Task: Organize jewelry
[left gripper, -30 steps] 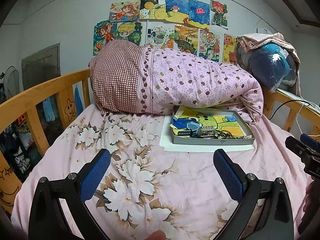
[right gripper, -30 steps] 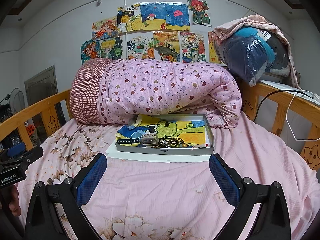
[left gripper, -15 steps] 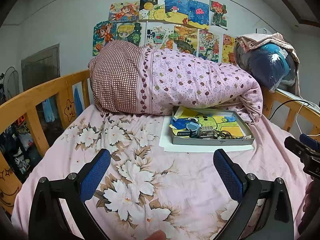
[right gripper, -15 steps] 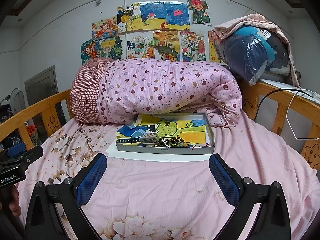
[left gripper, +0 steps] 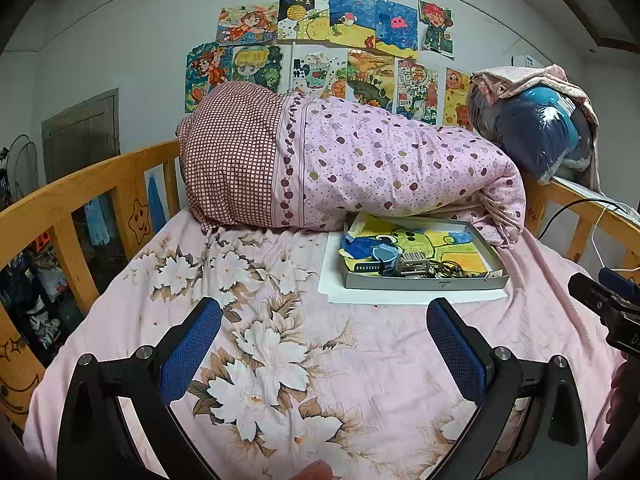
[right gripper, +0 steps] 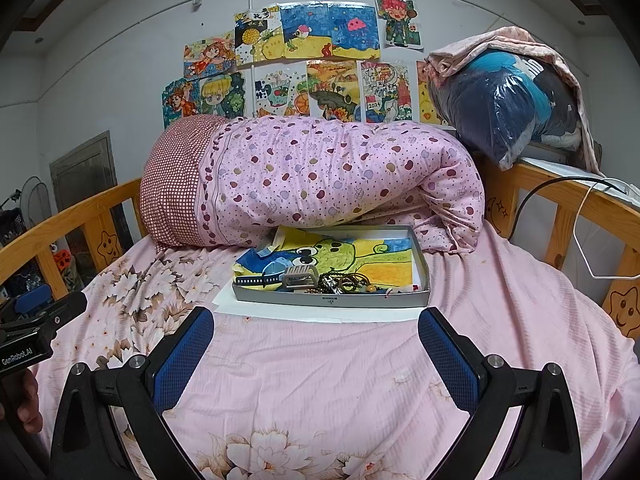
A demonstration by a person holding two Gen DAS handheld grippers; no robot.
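Both grippers hang spread wide and empty above the bedsheet. The left gripper has floral cloth between its fingers; the right gripper has plain pink cloth between its own.

Just beyond the right gripper's fingertips, and ahead and to the right of the left gripper's, a shallow grey tray sits on a white paper sheet. The jewelry lies along the tray's near wall: a blue watch at the left, a grey clasp-like piece beside it, then a tangle of dark bead strings and brown rings to the right, all touching or overlapping.

These pieces are probably light. The beads would be limp and slippery and likely to drag neighbours along, so pinching a single loop at the tangle's edge seems wise. The watch looks stiffer; its strap, lying flat toward the left, should offer the cleanest hold.

Behind the tray lies a rolled pink quilt.
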